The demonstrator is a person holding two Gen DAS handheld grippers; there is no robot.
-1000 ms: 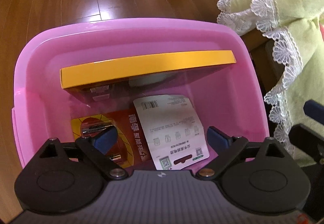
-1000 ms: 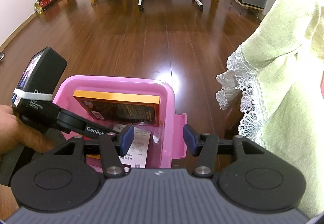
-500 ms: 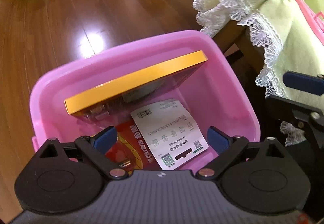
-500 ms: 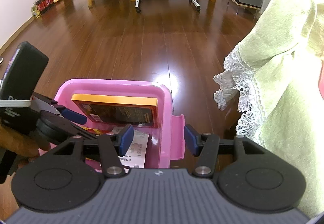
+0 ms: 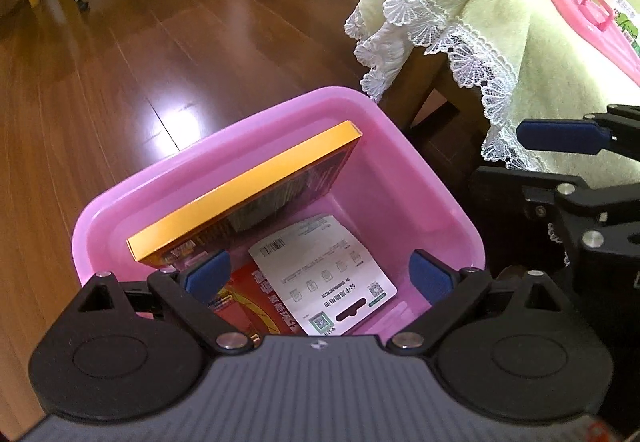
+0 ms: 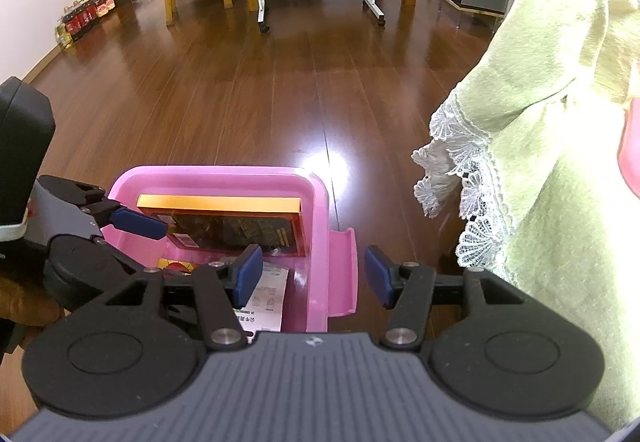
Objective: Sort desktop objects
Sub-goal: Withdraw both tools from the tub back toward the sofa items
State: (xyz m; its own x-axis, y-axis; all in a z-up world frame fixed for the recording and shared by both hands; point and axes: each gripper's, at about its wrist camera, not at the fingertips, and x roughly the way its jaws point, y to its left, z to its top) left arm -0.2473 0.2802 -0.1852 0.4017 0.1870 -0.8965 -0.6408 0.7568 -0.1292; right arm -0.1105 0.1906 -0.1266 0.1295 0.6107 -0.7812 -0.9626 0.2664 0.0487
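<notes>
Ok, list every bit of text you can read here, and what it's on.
White card in the pink bin: barcode, QR codes and Chinese print, too small to read.
Red pack: large yellow Chinese characters, upside down and partly hidden, not legible.
Orange box: yellow print on the dark face, blurred.
Nothing else readable.

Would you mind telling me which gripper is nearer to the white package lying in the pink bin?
Left. The left gripper hangs open right above the white package in the pink bin; the right gripper is open beside the bin's edge.
</notes>
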